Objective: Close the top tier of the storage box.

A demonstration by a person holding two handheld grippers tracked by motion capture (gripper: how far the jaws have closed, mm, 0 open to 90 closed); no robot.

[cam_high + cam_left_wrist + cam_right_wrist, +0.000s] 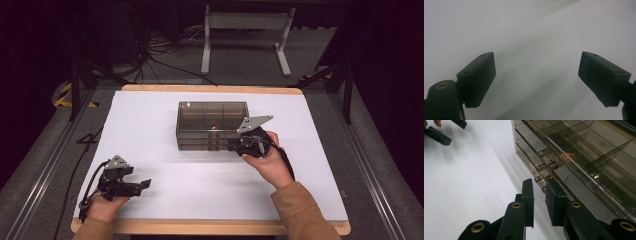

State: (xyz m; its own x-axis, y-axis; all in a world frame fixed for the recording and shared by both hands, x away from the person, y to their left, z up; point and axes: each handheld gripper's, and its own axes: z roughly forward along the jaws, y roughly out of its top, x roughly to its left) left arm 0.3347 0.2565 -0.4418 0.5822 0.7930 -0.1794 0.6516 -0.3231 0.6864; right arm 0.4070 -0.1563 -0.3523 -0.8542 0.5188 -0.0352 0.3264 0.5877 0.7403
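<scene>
Because the right gripper [539, 185] holds nothing, its jaws slightly apart just beside the drawer knobs [541, 167] of the smoky acrylic organizer [212, 125], it may miss a knob and push the box.

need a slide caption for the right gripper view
Right gripper, jaws slightly apart with nothing between them, beside the small knobs of a smoky clear drawer box on the white table.
</scene>
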